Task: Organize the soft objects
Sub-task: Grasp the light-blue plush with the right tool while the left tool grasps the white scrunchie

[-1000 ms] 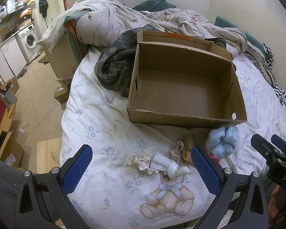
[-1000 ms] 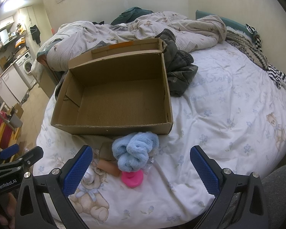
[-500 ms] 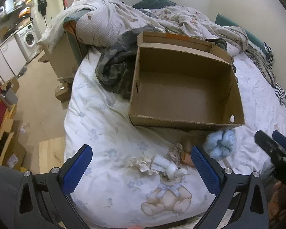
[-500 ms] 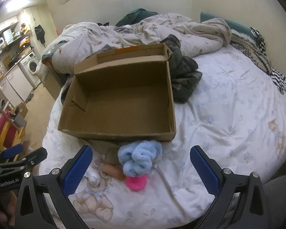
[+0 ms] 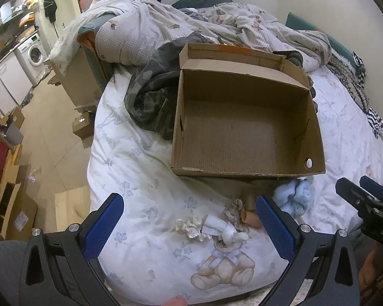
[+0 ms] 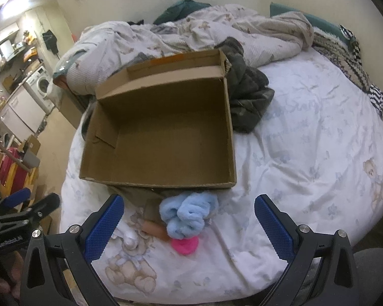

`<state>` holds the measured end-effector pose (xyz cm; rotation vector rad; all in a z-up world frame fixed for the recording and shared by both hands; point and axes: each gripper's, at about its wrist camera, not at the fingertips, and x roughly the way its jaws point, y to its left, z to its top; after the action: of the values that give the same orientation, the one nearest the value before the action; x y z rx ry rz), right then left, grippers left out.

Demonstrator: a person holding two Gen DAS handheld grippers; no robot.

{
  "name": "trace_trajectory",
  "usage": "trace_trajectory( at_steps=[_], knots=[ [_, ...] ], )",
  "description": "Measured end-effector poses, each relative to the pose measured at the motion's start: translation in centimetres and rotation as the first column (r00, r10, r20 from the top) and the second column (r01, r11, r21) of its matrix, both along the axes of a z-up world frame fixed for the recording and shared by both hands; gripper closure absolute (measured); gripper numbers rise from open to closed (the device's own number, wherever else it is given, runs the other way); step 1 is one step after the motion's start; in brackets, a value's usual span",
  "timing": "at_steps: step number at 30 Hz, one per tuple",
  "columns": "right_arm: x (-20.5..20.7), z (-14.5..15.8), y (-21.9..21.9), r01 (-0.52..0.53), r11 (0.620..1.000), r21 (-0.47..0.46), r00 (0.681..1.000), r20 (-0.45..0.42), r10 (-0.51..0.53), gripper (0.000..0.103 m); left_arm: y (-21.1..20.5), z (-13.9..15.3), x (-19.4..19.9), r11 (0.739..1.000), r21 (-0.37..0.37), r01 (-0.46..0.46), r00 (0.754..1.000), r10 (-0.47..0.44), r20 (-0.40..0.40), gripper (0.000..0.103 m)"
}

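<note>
Right wrist shows both grippers, right gripper point(image 6: 189, 219) and left gripper point(image 5: 190, 218), spread wide and empty; the blue fluffy bundle point(image 6: 189, 215) looks light and squashy, best pinched across its bulk.

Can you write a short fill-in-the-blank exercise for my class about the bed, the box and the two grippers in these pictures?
1. The cardboard box on the bed holds ____ items.
2. The fluffy bundle lying just in front of the box is light ____ in colour.
3. The left gripper and the right gripper both have their jaws ____.
4. The bright pink object lies on the ____, not in the box.

Missing words: no; blue; open; bed
</note>
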<state>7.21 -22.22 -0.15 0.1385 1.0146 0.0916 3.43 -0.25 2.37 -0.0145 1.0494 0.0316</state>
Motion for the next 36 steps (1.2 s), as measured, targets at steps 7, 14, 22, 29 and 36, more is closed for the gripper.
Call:
trace_trajectory(
  at_steps=[7,14,22,29,36],
  knots=[
    [0.7,-1.3,-0.1,0.01,1.0,0.016,0.998,-0.059,-0.009,0.0,0.7,-1.5,1.6,0.999,-0.025,-0.029,0.995,0.027,-0.098,0.0],
    [1.8,-2.1,0.2,-0.021,0.999,0.032,0.992,-0.122,0.025,0.0,2.2,-3.1,3.2,0.996,-0.039,-0.079,0.981,0.071,-0.18,0.0],
    [3.4,-4.6,-0.9,-0.032,0.991,0.129,0.968,-0.243,0.063,0.0,3.0,-4.7,4.3,0.997,-0.021,-0.075,0.974,0.069,-0.217,0.0],
    [4.5,-6.5,-2.2,-0.021,0.986,0.163,0.955,-0.287,0.068,0.0,3.7,-6.5,4.8,0.997,-0.029,-0.077,0.968,0.067,-0.243,0.0],
    [5.1,-8.0,-3.0,0.002,0.977,0.212,0.951,-0.304,0.063,0.003,3.9,-8.1,5.3,0.995,-0.053,-0.079,0.962,0.062,-0.267,0.003]
  ],
)
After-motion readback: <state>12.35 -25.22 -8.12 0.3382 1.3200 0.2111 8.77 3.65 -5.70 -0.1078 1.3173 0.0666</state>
